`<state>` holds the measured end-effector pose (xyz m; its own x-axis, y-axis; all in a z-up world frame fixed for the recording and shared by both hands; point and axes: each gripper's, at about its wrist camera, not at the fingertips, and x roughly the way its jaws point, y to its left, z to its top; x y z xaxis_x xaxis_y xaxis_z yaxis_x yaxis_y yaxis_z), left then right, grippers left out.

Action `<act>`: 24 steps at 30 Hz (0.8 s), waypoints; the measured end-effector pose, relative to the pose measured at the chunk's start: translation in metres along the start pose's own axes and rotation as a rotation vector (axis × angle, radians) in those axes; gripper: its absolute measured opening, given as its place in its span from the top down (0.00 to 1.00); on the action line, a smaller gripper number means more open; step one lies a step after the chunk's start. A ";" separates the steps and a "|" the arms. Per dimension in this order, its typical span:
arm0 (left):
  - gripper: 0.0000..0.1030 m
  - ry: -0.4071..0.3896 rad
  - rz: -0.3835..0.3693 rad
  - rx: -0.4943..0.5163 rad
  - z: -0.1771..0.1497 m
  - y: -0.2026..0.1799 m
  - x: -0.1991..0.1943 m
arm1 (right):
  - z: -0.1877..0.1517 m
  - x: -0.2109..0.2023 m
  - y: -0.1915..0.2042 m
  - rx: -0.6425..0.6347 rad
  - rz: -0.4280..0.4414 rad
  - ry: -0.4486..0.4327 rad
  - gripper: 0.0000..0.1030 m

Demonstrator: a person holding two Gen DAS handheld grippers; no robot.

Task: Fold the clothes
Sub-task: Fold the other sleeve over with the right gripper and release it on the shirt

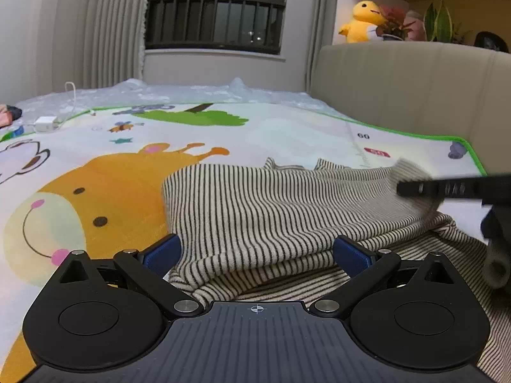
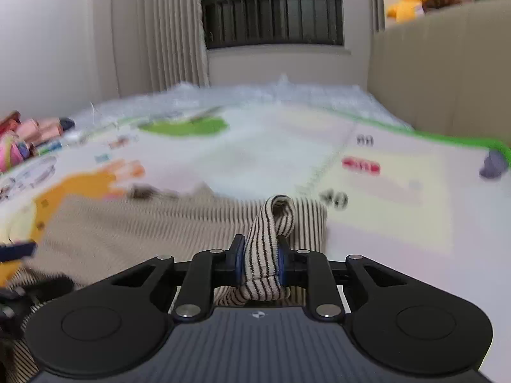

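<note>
- Striped garment (image 1: pixel 255 210): cream knit with thin dark stripes, lying partly folded on the play mat (image 1: pixel 105 166), its layered edges nearest the left gripper.
- Left gripper (image 1: pixel 257 255): jaws spread wide, blue pads (image 1: pixel 163 253) standing on either side of the garment's near folded edge, not pressing on it.
- Right gripper (image 2: pixel 260 257): jaws drawn narrow and clamped on a bunched fold of the garment (image 2: pixel 271 242), which loops up above the pads and hangs out below them; from the left wrist view its black finger (image 1: pixel 447 188) lies across the garment's raised right corner.
- Play mat: cartoon print with an orange giraffe and green border, spread over the bed.
- Headboard (image 1: pixel 412 86): beige, padded, along the mat's right side.
- Yellow plush toy (image 1: pixel 362 22): on the ledge above the headboard, beside potted plants (image 1: pixel 415 24).
- White charger (image 1: pixel 46 123): on the mat's far left, with its cable.
</note>
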<state>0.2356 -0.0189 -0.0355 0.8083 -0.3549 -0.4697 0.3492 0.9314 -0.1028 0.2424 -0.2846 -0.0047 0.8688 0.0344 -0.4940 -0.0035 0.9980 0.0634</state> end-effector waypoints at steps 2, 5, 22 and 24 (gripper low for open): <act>0.00 -0.020 -0.021 -0.014 0.006 0.002 -0.005 | 0.011 -0.012 -0.005 0.017 -0.008 -0.069 0.82; 0.00 -0.070 -0.089 -0.051 0.018 0.003 -0.013 | 0.017 -0.012 -0.017 0.035 -0.045 -0.076 0.82; 0.00 -0.004 -0.102 -0.019 0.003 -0.005 0.012 | -0.013 -0.025 -0.010 0.015 -0.123 -0.001 0.08; 0.00 -0.003 -0.097 -0.016 0.003 -0.006 0.012 | -0.007 -0.037 -0.001 -0.024 -0.093 -0.039 0.03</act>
<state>0.2452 -0.0289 -0.0378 0.7722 -0.4441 -0.4545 0.4187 0.8936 -0.1618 0.2073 -0.2862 0.0076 0.8844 -0.0604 -0.4629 0.0668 0.9978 -0.0026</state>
